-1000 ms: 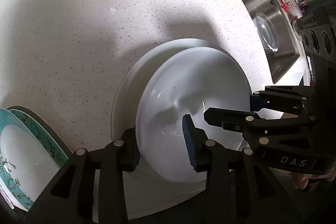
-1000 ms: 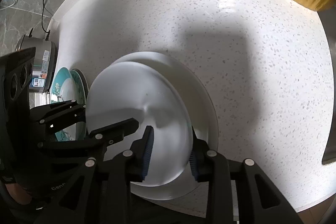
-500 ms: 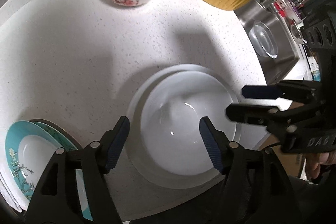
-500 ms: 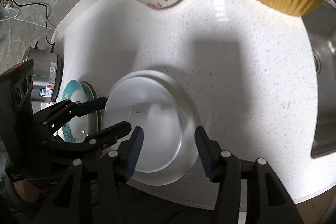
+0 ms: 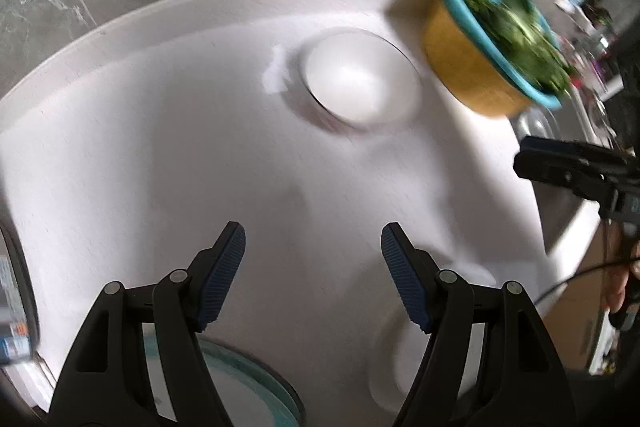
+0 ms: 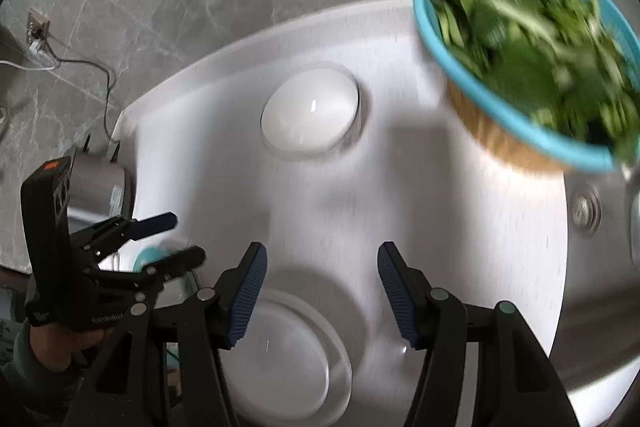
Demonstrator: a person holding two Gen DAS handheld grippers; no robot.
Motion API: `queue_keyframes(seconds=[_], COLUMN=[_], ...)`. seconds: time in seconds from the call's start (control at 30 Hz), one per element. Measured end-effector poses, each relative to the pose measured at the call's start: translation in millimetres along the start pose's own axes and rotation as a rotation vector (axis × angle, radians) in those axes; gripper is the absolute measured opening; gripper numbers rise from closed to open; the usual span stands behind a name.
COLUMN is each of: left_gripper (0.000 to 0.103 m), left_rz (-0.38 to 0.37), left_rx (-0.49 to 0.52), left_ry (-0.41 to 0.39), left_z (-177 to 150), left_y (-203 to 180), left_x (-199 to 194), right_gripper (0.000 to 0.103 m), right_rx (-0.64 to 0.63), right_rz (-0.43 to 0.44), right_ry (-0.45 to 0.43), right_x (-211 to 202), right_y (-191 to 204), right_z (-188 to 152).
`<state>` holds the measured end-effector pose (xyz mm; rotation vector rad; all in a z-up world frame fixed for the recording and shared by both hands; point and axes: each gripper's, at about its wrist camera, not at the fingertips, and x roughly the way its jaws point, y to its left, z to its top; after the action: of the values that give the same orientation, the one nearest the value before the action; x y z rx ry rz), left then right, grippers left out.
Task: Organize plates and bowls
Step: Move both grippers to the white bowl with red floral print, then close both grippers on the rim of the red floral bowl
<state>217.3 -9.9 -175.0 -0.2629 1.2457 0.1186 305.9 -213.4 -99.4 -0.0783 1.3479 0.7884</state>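
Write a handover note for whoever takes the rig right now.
Left claw: open, holding nothing. Right claw: open, holding nothing, above the white stack.
White bowl sits in the white plate at the counter's near edge; that stacking is done.
Teal plates lie under the left claw.
Floral bowl stands alone farther back, beside the greens basket.
Left: probably collect the floral bowl; what to do with the teal plates is unclear.

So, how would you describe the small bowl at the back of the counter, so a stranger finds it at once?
Start at the white counter and look toward its back edge by the grey marble wall. Left of the yellow basket with a blue strainer of greens stands the small white bowl, alone. Unlike the white dishes near the grippers, it is not stacked on anything.
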Motion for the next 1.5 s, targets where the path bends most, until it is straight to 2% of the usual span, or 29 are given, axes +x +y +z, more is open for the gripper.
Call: queue_keyframes(seconds=[0.13,0.17,0.23,0.37,0.47,0.5,0.67,0.77,1.0,1.2,1.37,1.43,1.5], left_gripper=[0.069,0.069,0.069,0.069,0.069,0.069,0.069,0.067,0.066,0.049,0.043,0.033,0.027], left_rz=[0.001,-0.011,0.017,0.033,0.031,0.026,0.031,0.034,0.016,-0.020,-0.031,-0.049,-0.053], left_rx=[0.002,0.009,0.026,0.009,-0.004,-0.007,-0.019,-0.022,-0.018,-0.023,-0.020,-0.015,-0.006], left_ry=[0.007,0.004,0.000,0.019,0.046,0.054,0.065,0.063,0.068,0.049,0.049,0.045,0.045], left_z=[44.3,55.5,74.5,101.2,107.0,107.6,108.8,110.7,112.2,112.2,115.6,117.2,118.4], left_y=[13.2,14.1,14.8,21.1,23.0,24.1,23.5,24.0,21.0,19.3,14.3,11.1,8.0], left_x=[19.8,26.5,41.7,78.2,101.5,107.2,132.3,138.7,145.6,143.6,144.0,145.2,143.4], right_gripper=[0.061,0.064,0.068,0.067,0.049,0.047,0.045,0.041,0.041,0.041,0.039,0.038,0.028], right_rx=[-0.013,-0.041,-0.065,0.010,0.037,0.035,0.034,0.038,0.051,0.070,0.068,0.067,0.060], right_rz=[-0.026,-0.023,-0.053,-0.096,-0.096,-0.100,-0.107,-0.113,-0.102,-0.094,-0.090,-0.089,-0.088], right_ry=[0.019,0.017,0.027,0.080,0.097,0.104,0.142,0.153,0.163,0.162,0.164,0.166,0.173], right_x=[25.6,34.1,50.0,81.2,96.3,99.8,121.0,128.9,135.6,137.7,136.3,135.3,136.1], right_y=[-4.3,-3.4,-2.6,-20.6,-27.3,-28.4,-28.6,-29.8,-31.2,-39.2,-47.0,-47.6,-48.1], right_z=[35.1,44.6,57.3,80.8,90.2,91.6,97.4,99.3,99.9,100.1,101.0,101.4,101.2])
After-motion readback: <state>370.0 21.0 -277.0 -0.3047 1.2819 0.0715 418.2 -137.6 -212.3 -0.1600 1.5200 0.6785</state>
